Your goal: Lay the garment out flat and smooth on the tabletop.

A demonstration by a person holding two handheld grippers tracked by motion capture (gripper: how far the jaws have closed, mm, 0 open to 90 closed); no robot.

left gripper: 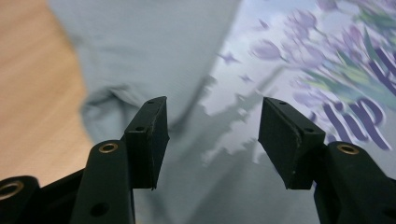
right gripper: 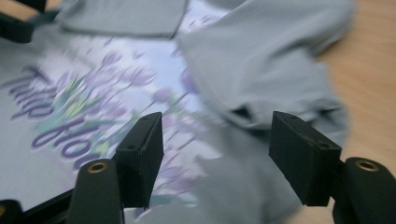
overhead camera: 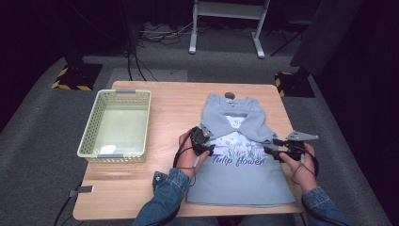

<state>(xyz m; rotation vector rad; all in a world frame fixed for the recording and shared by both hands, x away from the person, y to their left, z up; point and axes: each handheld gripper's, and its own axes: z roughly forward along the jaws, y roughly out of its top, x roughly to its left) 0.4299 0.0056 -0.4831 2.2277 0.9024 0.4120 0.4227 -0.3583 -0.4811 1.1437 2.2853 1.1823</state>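
A light blue-grey T-shirt (overhead camera: 240,174) printed with tulips and the words "Tulip flower" lies flat on the wooden table (overhead camera: 169,108), both sleeves folded in over the chest. My left gripper (overhead camera: 208,148) is at the shirt's left edge, beside the folded left sleeve. In the left gripper view the left gripper (left gripper: 212,126) stands open just above the cloth (left gripper: 154,46), nothing between the pads. My right gripper (overhead camera: 274,151) is at the shirt's right edge. In the right gripper view the right gripper (right gripper: 217,140) is open over the folded right sleeve (right gripper: 261,56).
A pale green slotted basket (overhead camera: 94,127) stands on the table's left side with a small white item (overhead camera: 107,149) inside. A small dark round object (overhead camera: 229,95) lies behind the shirt's collar. The shirt's hem reaches the front table edge; the right edge is close to my right hand.
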